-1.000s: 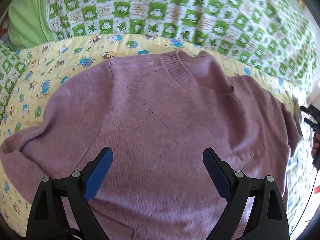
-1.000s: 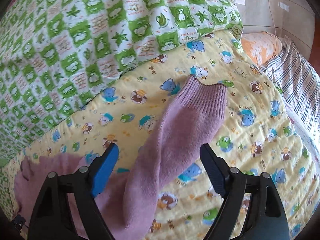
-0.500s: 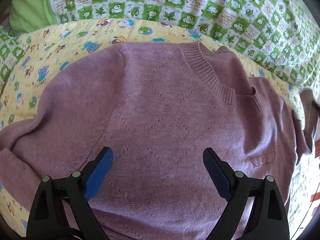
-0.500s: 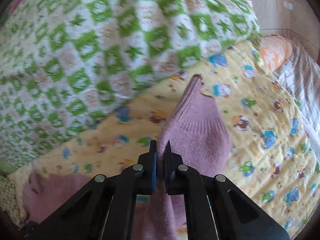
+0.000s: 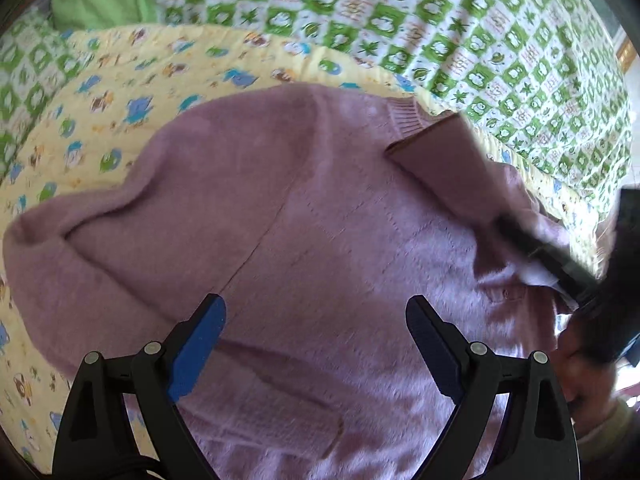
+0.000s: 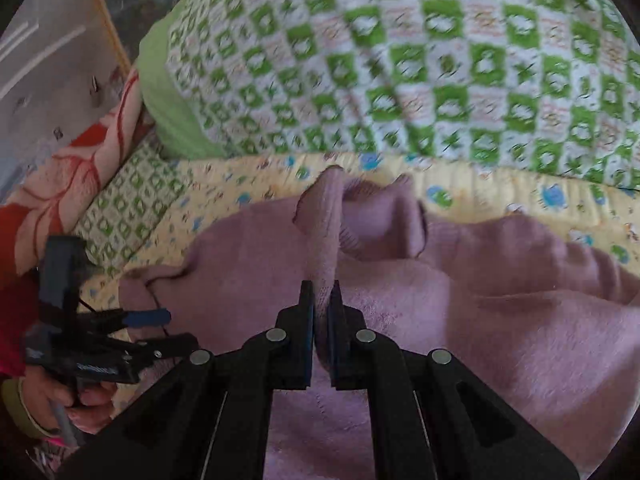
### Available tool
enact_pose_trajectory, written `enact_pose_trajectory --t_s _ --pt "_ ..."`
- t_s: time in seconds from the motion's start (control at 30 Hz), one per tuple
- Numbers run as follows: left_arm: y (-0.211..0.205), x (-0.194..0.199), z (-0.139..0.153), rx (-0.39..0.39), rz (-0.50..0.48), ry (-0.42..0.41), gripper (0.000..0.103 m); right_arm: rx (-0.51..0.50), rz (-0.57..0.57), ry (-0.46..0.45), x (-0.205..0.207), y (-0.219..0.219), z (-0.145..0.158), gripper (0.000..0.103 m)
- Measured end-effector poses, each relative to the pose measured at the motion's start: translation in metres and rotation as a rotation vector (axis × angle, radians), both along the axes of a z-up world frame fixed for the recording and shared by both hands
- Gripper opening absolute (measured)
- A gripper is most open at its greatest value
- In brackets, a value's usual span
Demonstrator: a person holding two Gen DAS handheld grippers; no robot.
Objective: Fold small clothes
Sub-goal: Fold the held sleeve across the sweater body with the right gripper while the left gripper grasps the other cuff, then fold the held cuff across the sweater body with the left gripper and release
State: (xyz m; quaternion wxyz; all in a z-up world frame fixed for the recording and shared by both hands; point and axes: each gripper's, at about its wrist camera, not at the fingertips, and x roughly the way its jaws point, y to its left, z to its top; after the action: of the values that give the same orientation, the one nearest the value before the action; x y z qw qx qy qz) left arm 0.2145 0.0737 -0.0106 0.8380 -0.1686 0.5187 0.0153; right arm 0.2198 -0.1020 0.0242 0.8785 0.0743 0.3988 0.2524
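Now the purple sweater [image 5: 304,216] lies front-up on the yellow cartoon-print quilt [image 5: 100,92] spread over the bed, its neckline toward the far side. One sleeve [image 6: 326,236] is lifted off the quilt and carried over the chest, cuff pointing far, so that it can be laid across the body as the first fold. The right gripper [image 6: 322,300] has its jaws clenched on that sleeve a little below the cuff; pinching it there keeps the knit from slipping while the cuff end hangs free ahead. In the left wrist view the same sleeve shows as a raised band [image 5: 452,160] crossing the right shoulder, blurred by motion.

The left gripper [image 5: 316,320] hovers over the lower body of the sweater with jaws spread wide and nothing between them, probably ready to pin the cloth or take the other sleeve [image 5: 80,248], which lies out flat at the left.

Beyond the quilt, on the far side, a green-and-white checked blanket [image 6: 400,60] is heaped, and a red-and-pink patterned cloth [image 6: 68,176] lies at the far left.
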Motion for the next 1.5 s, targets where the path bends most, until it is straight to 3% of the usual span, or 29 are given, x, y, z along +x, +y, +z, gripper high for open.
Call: enact_pose_trajectory --t_s 0.13,0.23,0.3,0.37,0.5,0.6,0.67,0.7,0.73,0.8,0.87,0.97,1.03,1.07,1.17,1.5 --pt "0.01 -0.002 -0.003 -0.084 0.022 0.017 0.092 -0.031 0.075 0.086 -0.003 0.034 -0.04 0.007" --pt "0.008 0.013 -0.01 -0.173 0.026 0.04 0.093 -0.023 0.131 0.164 -0.014 0.034 -0.06 0.012" --pt "0.0 0.023 -0.015 -0.198 0.018 0.058 0.093 -0.001 0.133 0.204 -0.017 0.025 -0.062 0.027" --pt "-0.012 0.037 -0.022 -0.204 -0.004 0.081 0.093 0.037 0.111 0.205 -0.022 0.011 -0.06 0.056" --pt "-0.036 0.06 -0.038 -0.167 -0.044 0.143 0.093 0.074 0.052 0.162 -0.037 -0.014 -0.046 0.059" --pt "-0.047 0.071 -0.045 -0.145 -0.044 0.137 0.089 0.098 -0.02 0.137 -0.05 -0.04 -0.032 0.059" --pt "-0.056 0.077 -0.042 -0.128 -0.063 0.099 0.061 0.118 -0.072 0.13 -0.06 -0.057 -0.026 0.059" --pt "-0.058 0.079 -0.041 -0.124 -0.079 0.093 0.022 0.125 -0.095 0.13 -0.064 -0.064 -0.023 0.059" --pt "-0.062 0.08 -0.039 -0.122 -0.098 0.093 0.008 0.127 -0.122 0.13 -0.068 -0.072 -0.022 0.059" --pt "-0.062 0.075 -0.015 -0.134 -0.107 0.029 0.006 0.123 -0.17 0.128 -0.075 -0.088 -0.017 0.059" --pt "-0.055 0.054 0.032 -0.156 -0.113 -0.134 0.006 0.126 -0.227 0.124 -0.082 -0.105 -0.01 0.059" --pt "-0.034 0.024 0.062 -0.125 -0.088 -0.263 0.006 0.133 -0.323 0.096 -0.094 -0.133 0.002 0.059" --pt "-0.023 0.022 0.045 -0.1 -0.072 -0.232 0.006 0.132 -0.4 0.081 -0.099 -0.152 0.005 0.059" --pt "-0.012 0.024 0.021 -0.092 -0.041 -0.16 0.006 0.13 -0.428 0.086 -0.099 -0.158 0.003 0.059" --pt "0.001 0.022 -0.011 -0.136 0.022 -0.088 0.006 0.096 -0.511 0.143 -0.094 -0.175 -0.01 0.059" --pt "0.005 0.012 -0.015 -0.1 0.03 -0.099 0.006 0.079 -0.57 0.258 -0.03 -0.205 -0.048 0.059"
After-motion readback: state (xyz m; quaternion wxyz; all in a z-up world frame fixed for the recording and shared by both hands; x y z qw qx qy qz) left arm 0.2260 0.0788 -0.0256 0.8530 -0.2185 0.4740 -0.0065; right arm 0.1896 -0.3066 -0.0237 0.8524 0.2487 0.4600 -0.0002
